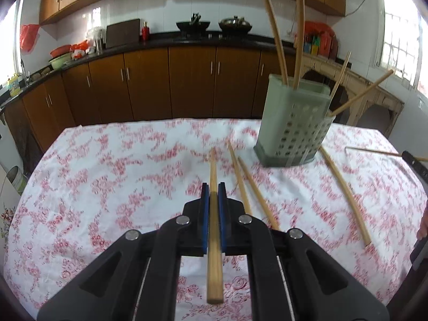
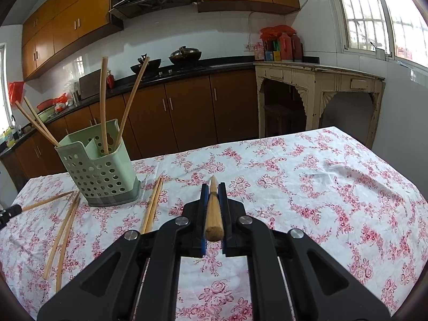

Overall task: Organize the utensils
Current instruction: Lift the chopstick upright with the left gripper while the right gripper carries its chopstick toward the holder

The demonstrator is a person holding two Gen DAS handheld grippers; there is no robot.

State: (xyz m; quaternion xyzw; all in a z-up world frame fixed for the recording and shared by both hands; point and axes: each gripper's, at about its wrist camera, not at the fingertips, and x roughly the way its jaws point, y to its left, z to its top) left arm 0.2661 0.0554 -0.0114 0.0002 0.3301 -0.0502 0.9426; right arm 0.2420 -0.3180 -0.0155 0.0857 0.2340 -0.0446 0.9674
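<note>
My left gripper (image 1: 213,187) is shut on a wooden chopstick (image 1: 213,230) that points forward above the table. My right gripper (image 2: 213,187) is shut on another chopstick (image 2: 213,214), also lying along its fingers. A pale green perforated utensil holder (image 1: 293,125) stands on the floral tablecloth, ahead and right of the left gripper; in the right wrist view the holder (image 2: 99,171) is ahead and left. Several chopsticks stand in it. Loose chopsticks (image 1: 248,187) lie on the cloth beside the holder, also seen in the right wrist view (image 2: 152,206).
The table (image 2: 321,187) has a white cloth with red flowers. Behind it run brown kitchen cabinets (image 1: 171,80) with a black counter and pots. An old cream side table (image 2: 318,80) stands at the right by the window. The other gripper's tip shows at the edge (image 2: 9,212).
</note>
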